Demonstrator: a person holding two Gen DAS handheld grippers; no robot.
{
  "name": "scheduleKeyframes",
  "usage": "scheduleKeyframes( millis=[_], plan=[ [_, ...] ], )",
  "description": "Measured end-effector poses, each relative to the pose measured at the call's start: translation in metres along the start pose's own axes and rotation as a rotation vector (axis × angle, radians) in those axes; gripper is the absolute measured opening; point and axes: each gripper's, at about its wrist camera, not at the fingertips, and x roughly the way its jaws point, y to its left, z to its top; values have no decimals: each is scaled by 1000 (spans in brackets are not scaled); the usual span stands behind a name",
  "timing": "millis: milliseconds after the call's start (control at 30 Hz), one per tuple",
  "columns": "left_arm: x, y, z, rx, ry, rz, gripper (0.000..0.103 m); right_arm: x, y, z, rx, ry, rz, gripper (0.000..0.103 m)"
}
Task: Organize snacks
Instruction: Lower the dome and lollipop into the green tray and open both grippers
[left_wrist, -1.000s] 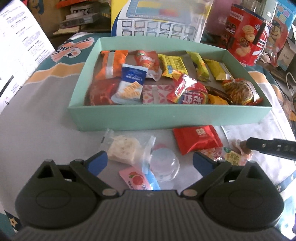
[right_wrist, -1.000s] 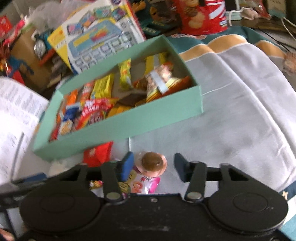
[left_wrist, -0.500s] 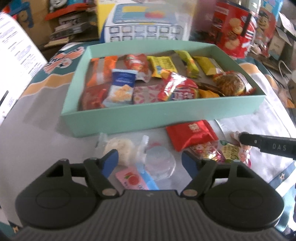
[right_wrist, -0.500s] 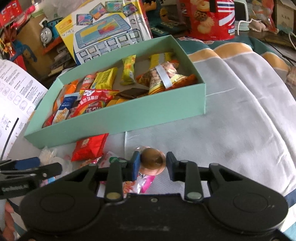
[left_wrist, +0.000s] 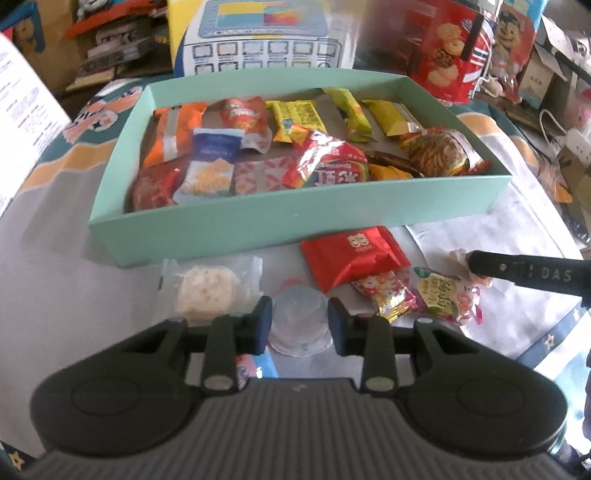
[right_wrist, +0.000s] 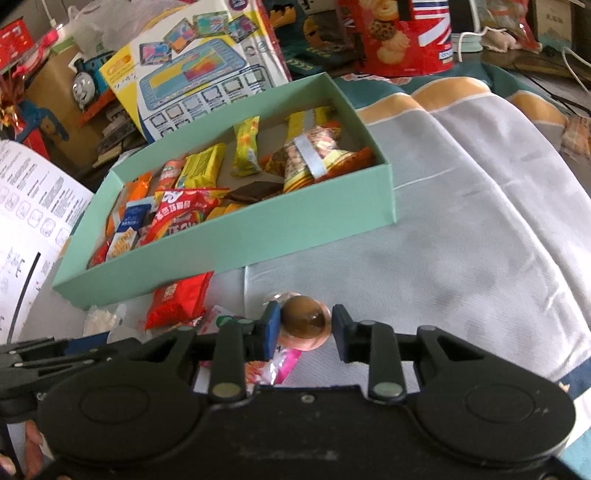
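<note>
Left gripper (left_wrist: 300, 325) tilted downward, fingers (left_wrist: 261, 325) seemingly touching clear jelly cup (left_wrist: 298, 326).

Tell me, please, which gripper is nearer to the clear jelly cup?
Left. The left gripper has just closed around the clear jelly cup; the right gripper holds a brown jelly cup further right.

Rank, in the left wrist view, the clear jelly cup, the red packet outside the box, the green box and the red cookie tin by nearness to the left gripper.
1. Clear jelly cup: between the fingers of the left gripper.
2. Red packet: on the cloth, just ahead and right.
3. Green box: behind the packet, across the middle.
4. Red cookie tin: beyond the box, upper right.
</note>
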Motion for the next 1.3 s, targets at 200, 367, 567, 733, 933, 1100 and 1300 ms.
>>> scheduleKeyframes(
  millis=[200, 367, 567, 733, 933, 1100, 1300],
  plan=[
    [-16, 7, -2, -32, -13, -24, 32, -15, -2, 4, 33, -31, 17, 29],
    [-35, 10, 4, -51, -46, -60, 32, -32, 2, 13, 49, -64, 51, 29],
    [-55, 10, 25, -67, -100, -108, 32, -43, 15, 34, 44, -99, 94, 29],
    [-53, 3, 63, -19, -146, -106, 32, -36, 22, 65, 36, -116, 116, 29],
    [-16, -10, 120, 2, -145, -119, 32, -6, 25, 114, 70, -127, 131, 29],
    [24, -21, 151, 15, -116, -117, 32, 30, 23, 146, 123, -96, 137, 29],
    [57, -27, 169, 13, -87, -107, 32, 63, 16, 159, 146, -71, 122, 29]
  ],
)
